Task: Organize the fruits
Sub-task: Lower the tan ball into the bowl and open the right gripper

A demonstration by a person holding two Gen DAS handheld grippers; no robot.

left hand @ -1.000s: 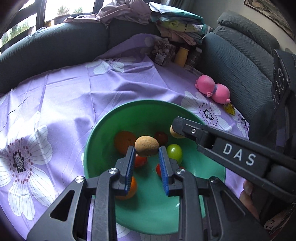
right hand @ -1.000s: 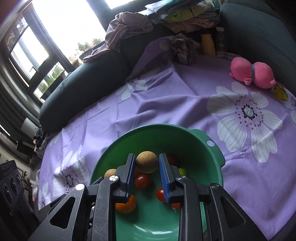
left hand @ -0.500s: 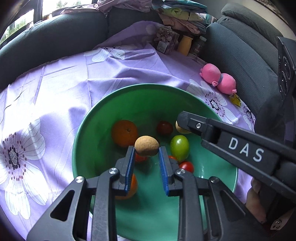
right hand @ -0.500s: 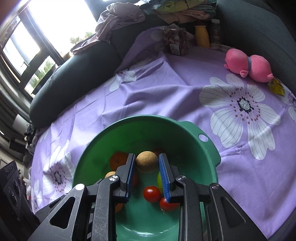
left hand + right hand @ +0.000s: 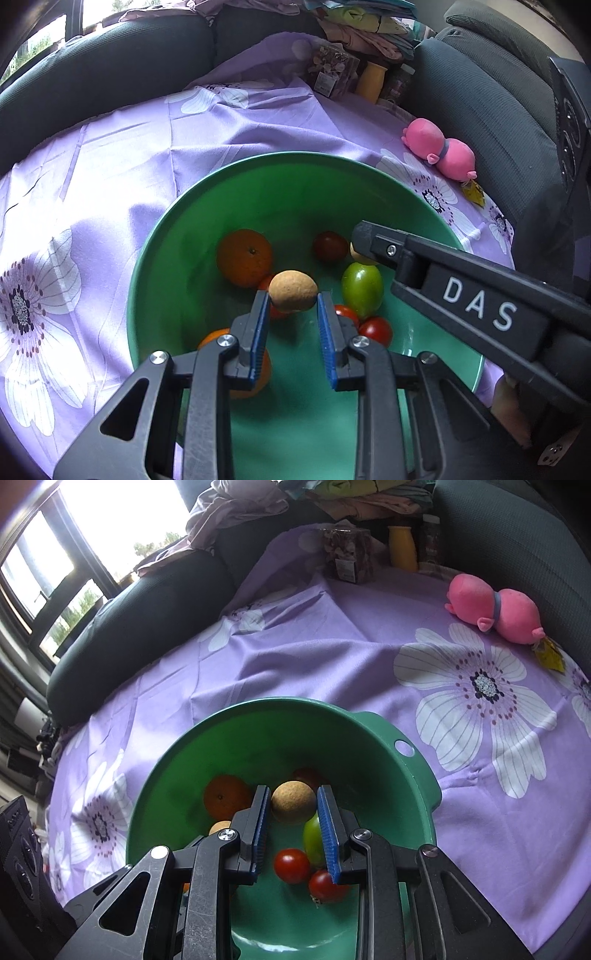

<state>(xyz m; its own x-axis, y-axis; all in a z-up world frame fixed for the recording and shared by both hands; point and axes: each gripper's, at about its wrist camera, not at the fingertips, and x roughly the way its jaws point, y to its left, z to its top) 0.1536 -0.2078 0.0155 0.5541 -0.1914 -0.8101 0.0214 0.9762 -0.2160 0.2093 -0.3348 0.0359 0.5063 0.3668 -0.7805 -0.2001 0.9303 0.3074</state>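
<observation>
Both grippers hang over the green bowl [image 5: 155,236], each clamped on a tan round fruit at the fingertips — held out at the tips, I judge, so it can be let go cleanly among the others. The left gripper [image 5: 291,306] pinches its brown fruit [image 5: 293,295] above the bowl's middle; the right gripper [image 5: 291,808] grips another [image 5: 293,802], tilted down and reaching in from the right. Below lie tomatoes [image 5: 291,865], a green fruit [image 5: 362,290] and an orange [image 5: 244,257]. Farther off — a pink toy [image 5: 439,148] on the purple cloth [image 5: 110,158].
</observation>
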